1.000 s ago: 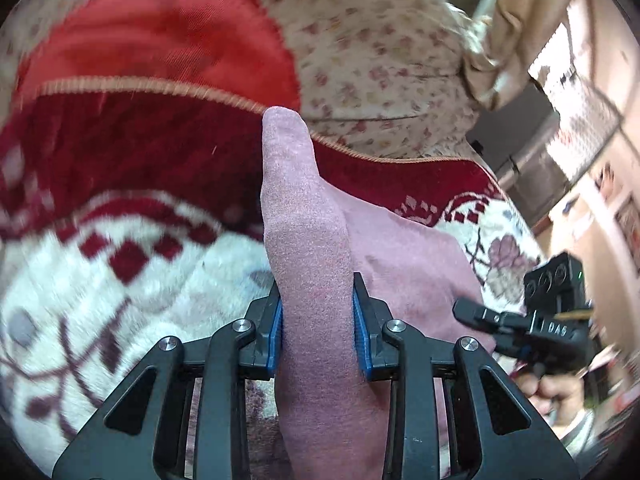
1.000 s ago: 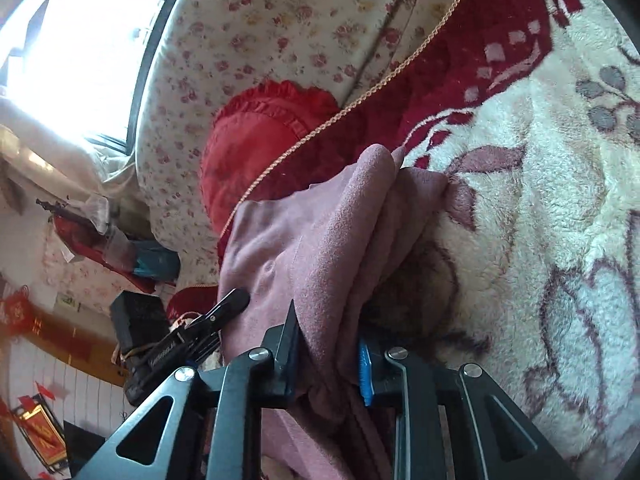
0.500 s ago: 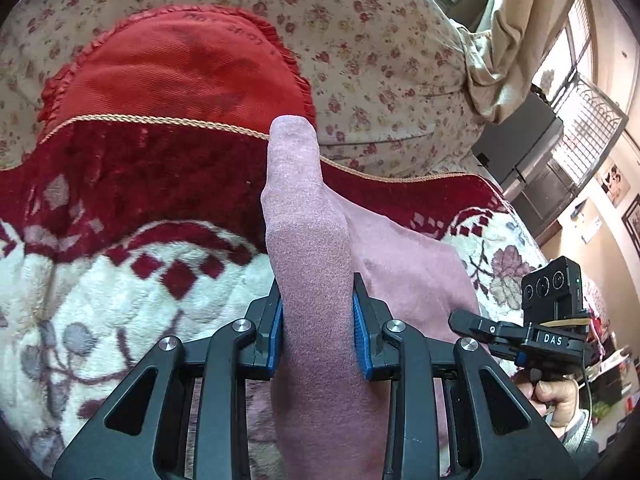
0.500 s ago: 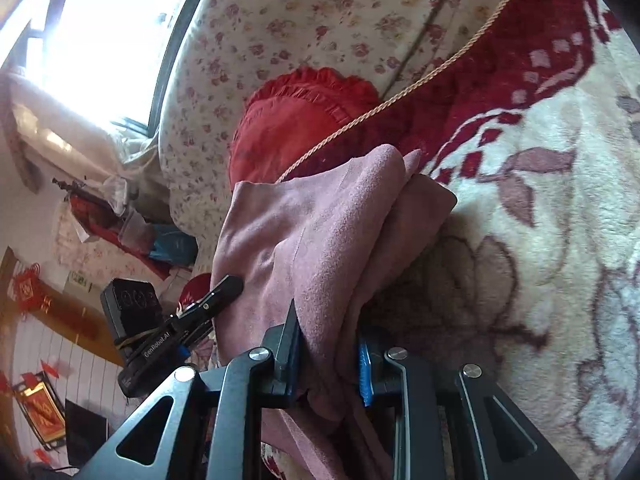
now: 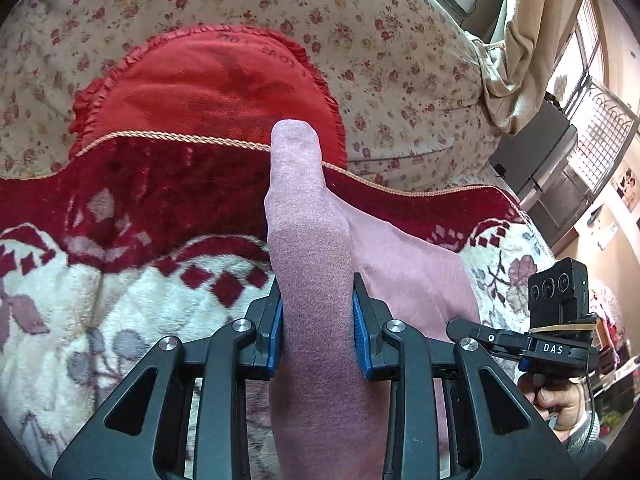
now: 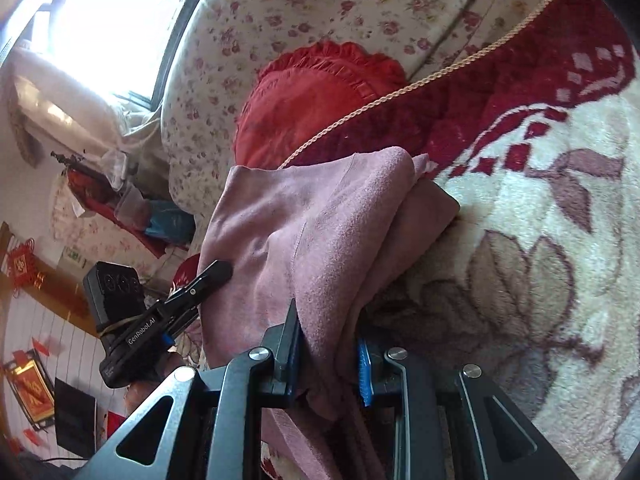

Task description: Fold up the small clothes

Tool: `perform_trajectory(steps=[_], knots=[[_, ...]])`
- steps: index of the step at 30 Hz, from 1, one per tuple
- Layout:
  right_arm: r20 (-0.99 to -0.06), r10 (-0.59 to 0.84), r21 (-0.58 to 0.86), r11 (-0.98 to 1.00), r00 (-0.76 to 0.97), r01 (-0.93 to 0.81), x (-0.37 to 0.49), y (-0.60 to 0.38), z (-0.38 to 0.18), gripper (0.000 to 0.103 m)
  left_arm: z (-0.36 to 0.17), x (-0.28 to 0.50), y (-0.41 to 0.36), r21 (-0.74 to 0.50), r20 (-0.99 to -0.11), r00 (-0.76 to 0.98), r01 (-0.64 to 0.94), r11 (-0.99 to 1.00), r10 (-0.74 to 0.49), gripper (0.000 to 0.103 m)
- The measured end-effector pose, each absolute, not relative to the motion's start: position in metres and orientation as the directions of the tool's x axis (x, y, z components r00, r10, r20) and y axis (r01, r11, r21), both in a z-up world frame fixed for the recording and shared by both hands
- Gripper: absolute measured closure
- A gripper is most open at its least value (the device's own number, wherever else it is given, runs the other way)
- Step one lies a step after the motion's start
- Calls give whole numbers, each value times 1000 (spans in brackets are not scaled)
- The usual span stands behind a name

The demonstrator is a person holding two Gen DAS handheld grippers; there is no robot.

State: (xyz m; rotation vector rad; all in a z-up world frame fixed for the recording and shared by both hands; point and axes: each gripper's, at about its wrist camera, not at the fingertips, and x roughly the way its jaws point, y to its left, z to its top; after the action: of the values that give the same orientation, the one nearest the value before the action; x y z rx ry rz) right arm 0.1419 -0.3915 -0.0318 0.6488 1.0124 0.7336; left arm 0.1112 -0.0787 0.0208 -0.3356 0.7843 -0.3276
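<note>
Left gripper [image 5: 318, 340]: jaws clamped on a thick fold of the pink cloth [image 5: 310, 264], blue pads [image 5: 277, 340] pressed against both sides. The fold stands up out of the jaws and leans forward; the rest of the cloth spreads to the right over the blanket [image 5: 100, 300].

Right gripper [image 6: 328, 354]: jaws clamped on a bunched edge of the same cloth [image 6: 316, 232], which drapes forward and left in layers, far corner resting on the blanket [image 6: 540, 280]. In the left view the right gripper [image 5: 516, 340] sits at the cloth's right edge, the person's hand [image 5: 560, 404] below it. In the right view the left gripper [image 6: 200, 284] touches the cloth's left edge.

Surface: plush cream blanket with mauve flowers, then a dark red diamond border, then gold cord trim [image 5: 180, 138].

Beyond the trim: red ruffled cushion [image 5: 208, 84] against a floral sofa back [image 5: 400, 60].

Room, left view: beige curtain [image 5: 532, 40], dark cabinet [image 5: 540, 160], barred window [image 5: 596, 136] at far right. Right view: bright window [image 6: 120, 20] top left, clutter under it, red hanging ornament [image 6: 20, 268] on the far left wall.
</note>
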Motion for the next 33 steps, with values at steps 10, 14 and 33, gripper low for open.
perform_trajectory(steps=[10,14,33], knots=[[-511,801,753,592,311,-288,149,-360,-29,81,20,108,-52,-406,-636,685,95,909,-355,75],[-519,800,744,596,302,-302,150,-349,-29,81,19,109,-44,-402,-646,685,72,913,-338,75],[-620,743,698,669,252,-255,164,-317,-49,79,-36,124,-3,-512,-773,518,-169,842,-367,65]])
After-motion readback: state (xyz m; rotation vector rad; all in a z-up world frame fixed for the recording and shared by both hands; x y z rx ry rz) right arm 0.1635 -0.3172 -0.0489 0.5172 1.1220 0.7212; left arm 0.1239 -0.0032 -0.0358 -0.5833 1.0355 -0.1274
